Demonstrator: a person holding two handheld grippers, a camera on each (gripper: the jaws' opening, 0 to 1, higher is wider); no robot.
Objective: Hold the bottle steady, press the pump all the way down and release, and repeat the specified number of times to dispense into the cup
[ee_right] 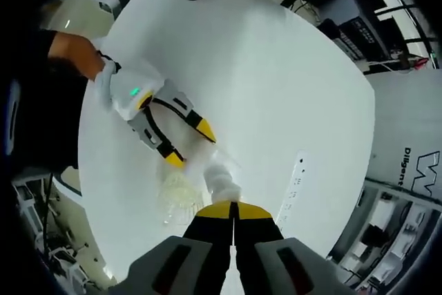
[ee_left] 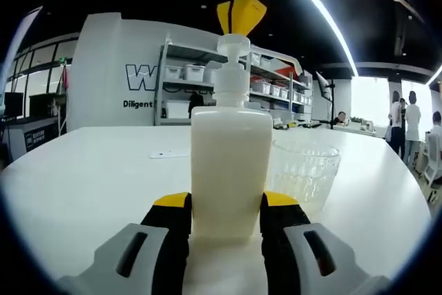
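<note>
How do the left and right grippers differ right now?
The left gripper clamps the bottle by its sides low on the table; the right gripper is shut, tips on the pump from above. The left holds something; the right holds nothing. Both have yellow tips.

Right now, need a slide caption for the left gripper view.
Left tool clamps pump bottle on white table; right tool atop pump, glass cup beside.

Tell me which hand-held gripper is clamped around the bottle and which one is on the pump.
The left hand-held gripper clamps the milky bottle by its lower sides. The right hand-held gripper comes from above, its yellow tips shut together on the white pump head.
</note>
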